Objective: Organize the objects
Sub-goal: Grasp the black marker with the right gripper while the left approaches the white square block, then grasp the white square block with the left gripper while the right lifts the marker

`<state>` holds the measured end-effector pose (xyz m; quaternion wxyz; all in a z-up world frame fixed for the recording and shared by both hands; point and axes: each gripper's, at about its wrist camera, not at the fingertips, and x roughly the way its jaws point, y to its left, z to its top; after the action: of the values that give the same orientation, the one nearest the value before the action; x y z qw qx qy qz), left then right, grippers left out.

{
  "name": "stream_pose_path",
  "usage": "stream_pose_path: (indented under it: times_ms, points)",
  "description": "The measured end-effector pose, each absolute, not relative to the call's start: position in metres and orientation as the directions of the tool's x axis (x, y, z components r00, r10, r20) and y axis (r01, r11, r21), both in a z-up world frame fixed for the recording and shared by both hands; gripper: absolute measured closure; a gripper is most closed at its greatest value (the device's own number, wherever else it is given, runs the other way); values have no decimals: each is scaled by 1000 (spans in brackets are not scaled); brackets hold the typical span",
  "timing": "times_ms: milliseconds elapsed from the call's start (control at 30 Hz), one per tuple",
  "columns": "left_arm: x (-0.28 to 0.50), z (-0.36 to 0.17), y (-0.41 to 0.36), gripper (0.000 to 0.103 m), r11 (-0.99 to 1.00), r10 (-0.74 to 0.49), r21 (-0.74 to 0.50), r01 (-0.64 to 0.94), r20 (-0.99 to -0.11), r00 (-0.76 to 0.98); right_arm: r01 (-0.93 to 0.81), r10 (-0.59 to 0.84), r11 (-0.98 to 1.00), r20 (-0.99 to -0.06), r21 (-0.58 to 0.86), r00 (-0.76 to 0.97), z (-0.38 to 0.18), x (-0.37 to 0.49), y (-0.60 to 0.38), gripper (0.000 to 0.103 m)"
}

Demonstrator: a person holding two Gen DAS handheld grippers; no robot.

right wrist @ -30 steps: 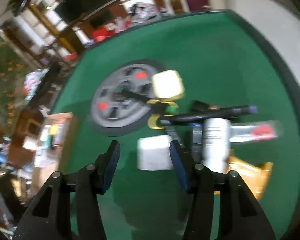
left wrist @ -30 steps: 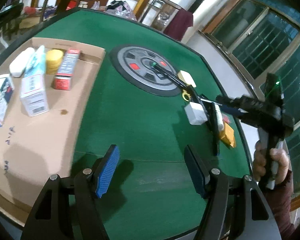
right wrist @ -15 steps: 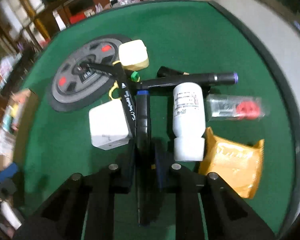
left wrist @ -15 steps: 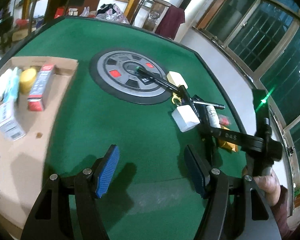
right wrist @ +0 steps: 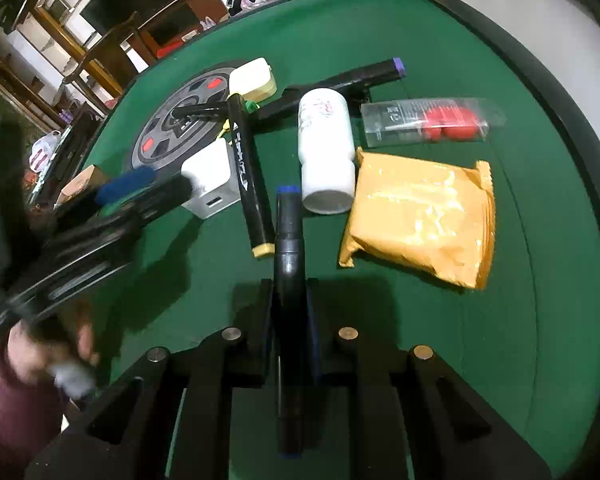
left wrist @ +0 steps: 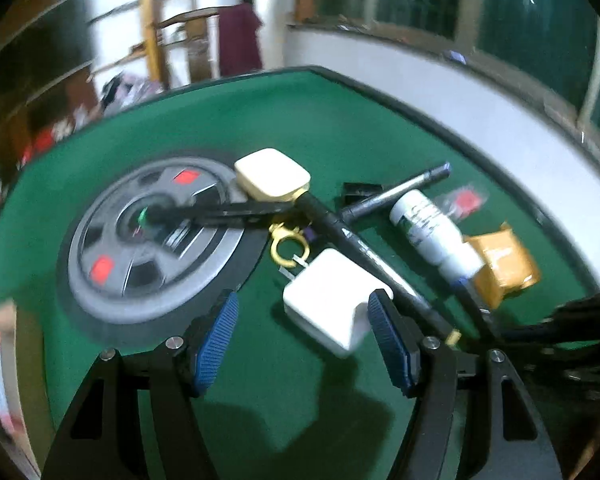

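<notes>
My right gripper (right wrist: 288, 292) is shut on a black marker with a blue cap (right wrist: 286, 232), which sticks out forward between its fingers. Ahead of it lie a white bottle (right wrist: 326, 148), an orange packet (right wrist: 420, 216), a clear packet of red balls (right wrist: 432, 122) and a yellow-tipped black marker (right wrist: 250, 168). My left gripper (left wrist: 303, 300) is open over the green felt. A white charger block (left wrist: 332, 300) lies at its fingertips, with the right finger in front of the block's edge and the left pad (left wrist: 216, 340) clear of it.
A grey disc (left wrist: 148, 240) lies left of the pile, with a cream box (left wrist: 272, 178), a gold clip (left wrist: 288, 242) and more black markers by it. A cardboard box corner (right wrist: 80, 180) shows far left. The table's dark rim (right wrist: 580, 160) curves round the right.
My right jaws have closed on the blue-capped marker. My left gripper has swung right from the cardboard tray side to the pile and now stands at the white charger block.
</notes>
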<state>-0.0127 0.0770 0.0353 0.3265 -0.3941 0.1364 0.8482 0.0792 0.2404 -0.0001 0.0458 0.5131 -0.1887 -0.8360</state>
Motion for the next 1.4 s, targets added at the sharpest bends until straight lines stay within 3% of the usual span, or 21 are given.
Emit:
stream_pose_path:
  times_ms: [467, 633, 700, 767, 867, 1233, 1400]
  points:
    - [-17, 29, 92, 39, -665, 505, -88, -741, -785, -360, -117, -307, -904, -814, 411, -493, -3, 73, 243, 90]
    - [-14, 17, 109, 37, -639, 433, 20, -769, -817, -382, -121, -295, -907, -815, 403, -499, -2, 72, 238, 90]
    - [-12, 15, 109, 40, -626, 443, 34, -779, -807, -391, -121, -292, -909, -815, 400, -501, -2, 71, 236, 90]
    - [-15, 16, 106, 52, -646, 443, -4, -763, -816, -371, -117, -286, -912, -815, 393, -504, -2, 69, 236, 90]
    - [-15, 17, 102, 57, -667, 440, -15, -745, -815, -377, -112, -273, -919, -818, 377, -507, -1, 71, 236, 90]
    - [22, 39, 54, 58, -753, 487, -110, -649, -755, -438, -93, -146, -969, -837, 228, -528, 5, 74, 218, 90]
    - [47, 65, 15, 58, -794, 492, -122, -596, -705, -511, -81, -206, -952, -815, 294, -541, 7, 86, 215, 91]
